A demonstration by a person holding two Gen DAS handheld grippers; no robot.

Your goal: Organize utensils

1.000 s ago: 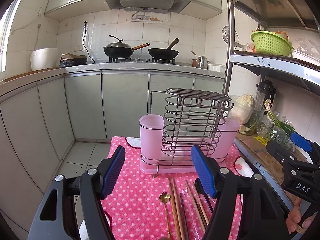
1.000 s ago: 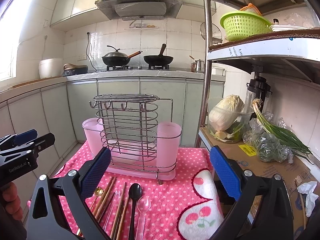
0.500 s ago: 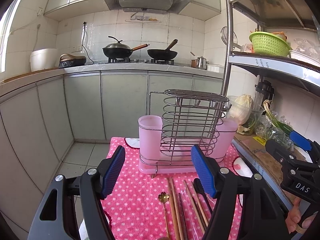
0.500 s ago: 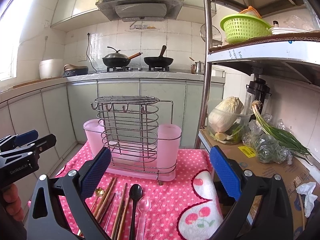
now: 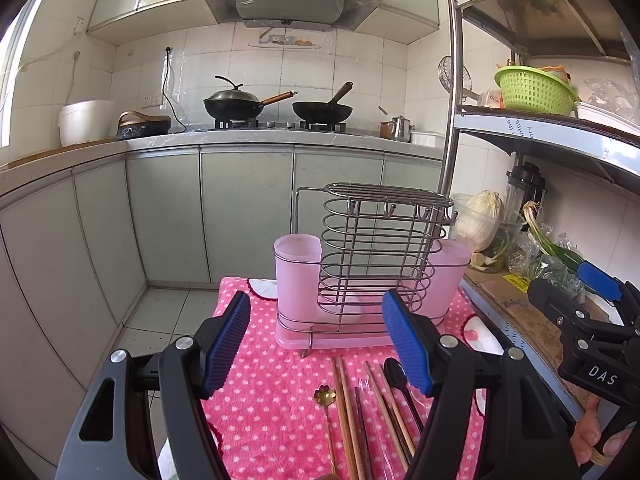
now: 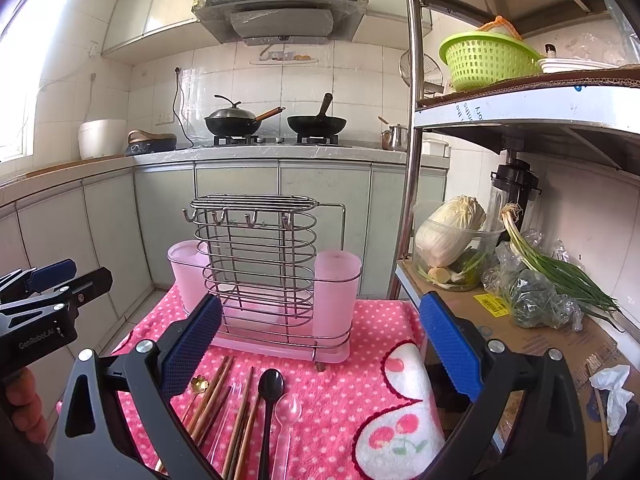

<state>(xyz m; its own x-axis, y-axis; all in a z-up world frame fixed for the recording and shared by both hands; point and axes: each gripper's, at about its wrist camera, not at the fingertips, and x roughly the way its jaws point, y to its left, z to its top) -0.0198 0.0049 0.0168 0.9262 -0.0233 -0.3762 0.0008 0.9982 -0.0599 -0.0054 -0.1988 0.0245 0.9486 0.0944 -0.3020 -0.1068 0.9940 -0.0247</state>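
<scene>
Low in the left wrist view, the left gripper [image 5: 316, 340] hangs with its blue pads spread wide and nothing between them; low in the right wrist view, the right gripper [image 6: 320, 348] is likewise released and empty, its jaws farther apart still. Each tool also shows at the edge of the other's frame, held in a bare hand.

Just beyond the fingertips, at bottom centre of both views, the utensils lie side by side on a pink polka-dot cloth [image 6: 360, 320]: a gold flower-ended spoon [image 5: 325, 396], several wooden chopsticks [image 6: 240, 416] bunched closely, a black spoon [image 6: 270, 384] and a clear plastic spoon [image 6: 290, 404]. None is lifted yet.

Farther up, mid-frame, stands the wire utensil rack [image 6: 256, 264] on its pink tray, with a pink cup at each end [image 5: 297, 268] and [image 6: 336, 296], both apparently empty.

Off to the right side, a metal shelf holds a cabbage [image 6: 448, 228] and green onions [image 6: 560, 272].

The risk I judge greatest is the crowding: the chopsticks touch or nearly touch, so closing on one could drag a neighbour or pinch two at once. The clear spoon is hard to make out against the cloth and may be mis-aimed. The soft cloth could bunch under a low approach, and a long utensil tipped against the rack's rim might topple it.
</scene>
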